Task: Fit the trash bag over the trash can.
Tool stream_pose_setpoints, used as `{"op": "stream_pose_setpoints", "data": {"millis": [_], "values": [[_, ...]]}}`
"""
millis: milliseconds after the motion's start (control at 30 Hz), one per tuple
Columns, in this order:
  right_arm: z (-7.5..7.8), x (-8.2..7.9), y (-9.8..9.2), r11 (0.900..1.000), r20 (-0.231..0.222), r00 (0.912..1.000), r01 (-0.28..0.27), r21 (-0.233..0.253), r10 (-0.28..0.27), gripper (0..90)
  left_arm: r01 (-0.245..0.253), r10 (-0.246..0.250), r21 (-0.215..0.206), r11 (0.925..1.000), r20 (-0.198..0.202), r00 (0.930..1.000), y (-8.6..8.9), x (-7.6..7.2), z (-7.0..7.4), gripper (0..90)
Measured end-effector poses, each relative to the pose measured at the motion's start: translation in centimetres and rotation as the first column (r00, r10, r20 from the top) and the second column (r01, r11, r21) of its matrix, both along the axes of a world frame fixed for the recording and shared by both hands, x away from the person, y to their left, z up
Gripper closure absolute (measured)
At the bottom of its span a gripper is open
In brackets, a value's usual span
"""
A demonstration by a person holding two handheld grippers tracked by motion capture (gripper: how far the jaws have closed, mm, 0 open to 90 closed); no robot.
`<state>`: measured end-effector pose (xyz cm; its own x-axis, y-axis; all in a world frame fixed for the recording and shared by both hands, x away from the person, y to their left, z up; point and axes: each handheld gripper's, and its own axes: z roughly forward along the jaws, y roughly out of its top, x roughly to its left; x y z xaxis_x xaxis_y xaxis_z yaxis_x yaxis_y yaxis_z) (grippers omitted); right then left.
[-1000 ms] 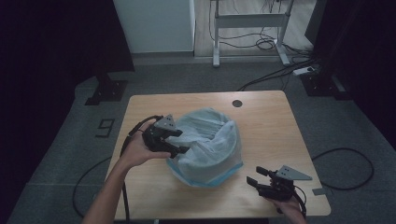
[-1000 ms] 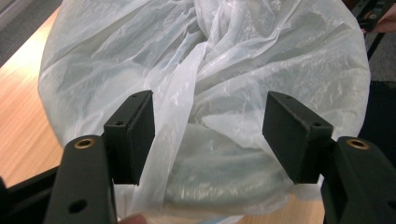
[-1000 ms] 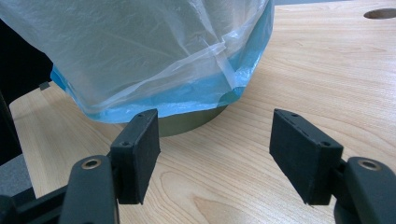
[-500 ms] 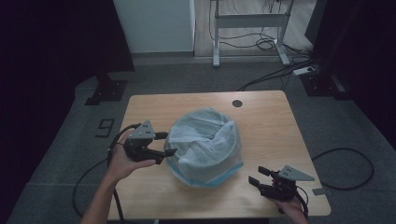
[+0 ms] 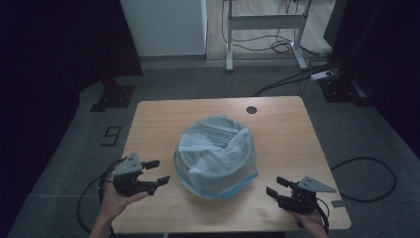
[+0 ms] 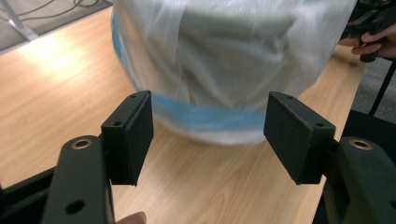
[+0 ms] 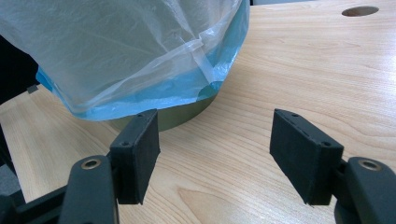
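Two grippers sit back from the bin, which stands mid-table under a translucent plastic bag with a blue hem; what's inside is veiled by the crumpled film. The left gripper is just beside it, jaws spread, holding nothing. The right gripper is near the front edge, jaws likewise apart and empty.

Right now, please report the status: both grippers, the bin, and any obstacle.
Left gripper open, empty, left of bin. Right gripper open, empty, at bin's right front. Bag-lined bin upright at mid-table, untouched. Nothing between grippers and bin.
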<state>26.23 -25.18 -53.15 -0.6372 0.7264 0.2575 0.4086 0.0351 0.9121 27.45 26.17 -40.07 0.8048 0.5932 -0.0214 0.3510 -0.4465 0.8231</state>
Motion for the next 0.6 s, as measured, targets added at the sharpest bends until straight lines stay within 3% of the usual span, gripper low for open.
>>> {"op": "stream_pose_setpoints", "data": {"millis": [267, 600], "values": [[-0.1, -0.1, -0.2, 1.0, 0.001, 1.0, 0.008, -0.015, -0.008, 32.4, -0.042, 0.042, -0.003, 0.9991, -0.029, 0.9987, 1.2, -0.8, -2.7, 32.9], [-0.2, 0.1, -0.5, 1.0, -0.004, 0.9997, 0.026, -0.005, -0.026, 32.2, -0.054, 0.054, 0.006, 0.9985, -0.044, 0.9976, 1.3, -0.6, -4.0, 32.5]]}}
